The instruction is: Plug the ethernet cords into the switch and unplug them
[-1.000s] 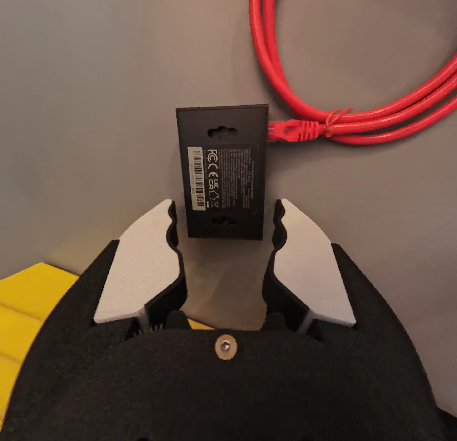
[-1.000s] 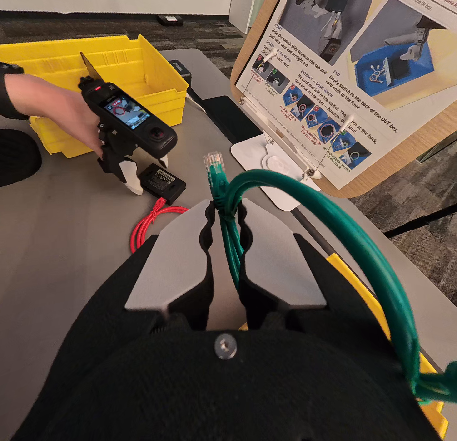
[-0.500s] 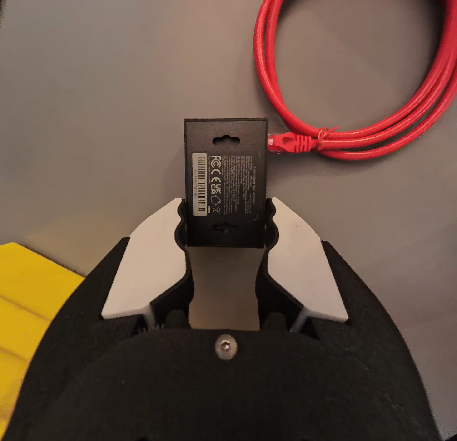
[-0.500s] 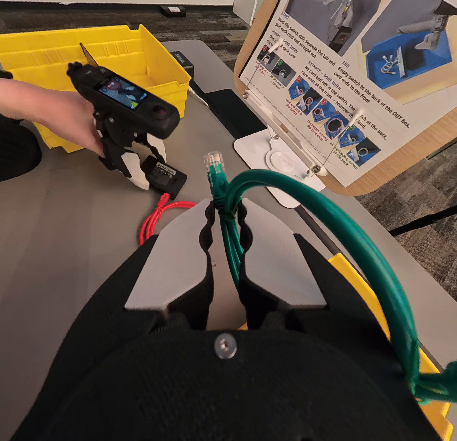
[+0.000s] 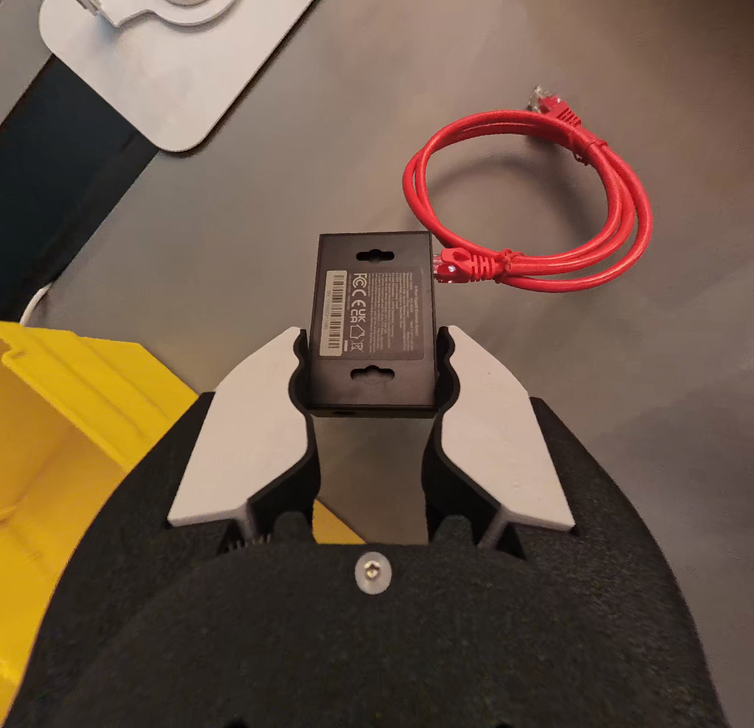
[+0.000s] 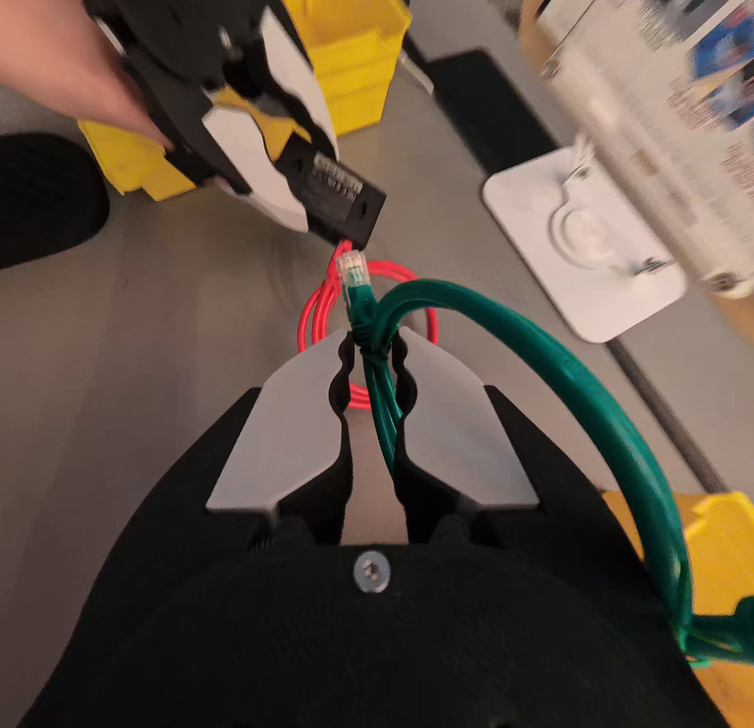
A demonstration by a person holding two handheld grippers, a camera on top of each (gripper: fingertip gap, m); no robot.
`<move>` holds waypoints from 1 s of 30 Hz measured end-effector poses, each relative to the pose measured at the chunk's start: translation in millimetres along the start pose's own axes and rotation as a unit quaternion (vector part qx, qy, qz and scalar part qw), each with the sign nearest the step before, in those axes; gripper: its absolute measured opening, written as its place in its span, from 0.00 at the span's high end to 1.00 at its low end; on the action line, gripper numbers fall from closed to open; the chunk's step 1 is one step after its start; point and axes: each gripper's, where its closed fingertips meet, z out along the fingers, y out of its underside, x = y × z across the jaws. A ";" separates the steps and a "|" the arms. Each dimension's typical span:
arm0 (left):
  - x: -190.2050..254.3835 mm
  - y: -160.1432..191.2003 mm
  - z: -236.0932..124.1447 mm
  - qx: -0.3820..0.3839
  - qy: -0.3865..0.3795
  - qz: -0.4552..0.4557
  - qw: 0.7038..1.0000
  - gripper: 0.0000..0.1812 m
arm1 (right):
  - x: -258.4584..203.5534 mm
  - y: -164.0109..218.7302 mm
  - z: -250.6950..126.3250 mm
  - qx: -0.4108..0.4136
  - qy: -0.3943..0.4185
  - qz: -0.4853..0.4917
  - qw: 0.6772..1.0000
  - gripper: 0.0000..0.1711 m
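Your left gripper [image 5: 370,376] is clamped on the near end of the black switch [image 5: 372,321], label side up, lifted clear of the desk [image 5: 245,219]. Hold it rigid and turn the port row squarely toward the plug. In the right wrist view the switch [image 6: 338,194] sits at upper centre, its ports facing down and right, though blur hides which port lines up. The coiled red cord [image 5: 530,219] lies on the desk right of the switch. Your right gripper [image 6: 372,343] is closed on the green ethernet cord [image 6: 530,361] just behind its clear plug [image 6: 353,268], which points up at the switch, just short of it. Push straight, not angled.
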 end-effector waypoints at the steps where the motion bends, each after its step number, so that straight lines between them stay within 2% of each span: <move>1: -1.8 3.6 -1.4 -0.007 -0.009 0.004 1.000 0.67 | -4.7 8.2 10.4 -0.025 -0.011 0.006 1.000 0.89; 3: -5.6 9.3 -3.0 -0.018 -0.025 0.013 0.999 0.67 | -23.4 24.8 29.2 -0.072 -0.065 0.003 0.995 0.89; 4: -6.6 11.5 -2.4 -0.024 -0.027 0.011 0.999 0.67 | -42.4 32.0 36.7 -0.087 -0.121 -0.017 0.989 0.89; 7: -10.0 13.4 1.5 -0.032 -0.022 -0.001 0.999 0.67 | -96.0 68.8 51.2 -0.145 -0.270 -0.111 0.945 0.89; 9: -13.9 12.9 3.5 -0.034 -0.024 -0.004 0.999 0.67 | -112.7 99.0 61.2 -0.202 -0.309 -0.148 0.917 0.89; 11: -18.5 13.1 4.4 -0.036 -0.028 -0.009 0.999 0.67 | -120.3 119.6 69.5 -0.255 -0.325 -0.143 0.899 0.89; 14: -24.7 14.5 3.6 -0.037 -0.032 -0.013 0.999 0.67 | -127.3 121.8 73.3 -0.254 -0.348 -0.126 0.894 0.89; 20: -29.6 16.7 -0.4 -0.034 -0.041 -0.008 0.999 0.67 | -122.6 111.3 57.8 -0.225 -0.374 -0.098 0.894 0.86; 23: -25.7 16.6 -1.1 -0.030 -0.034 -0.009 0.999 0.67 | -118.2 87.6 44.4 -0.169 -0.377 -0.096 0.906 0.85; 27: -20.8 17.8 0.4 -0.037 -0.035 -0.009 0.999 0.67 | -95.9 23.9 54.0 -0.016 -0.301 -0.043 0.953 0.85; 30: -14.8 16.0 1.3 -0.040 -0.033 -0.011 0.999 0.67 | -56.6 1.5 81.9 0.045 -0.167 0.035 0.984 0.85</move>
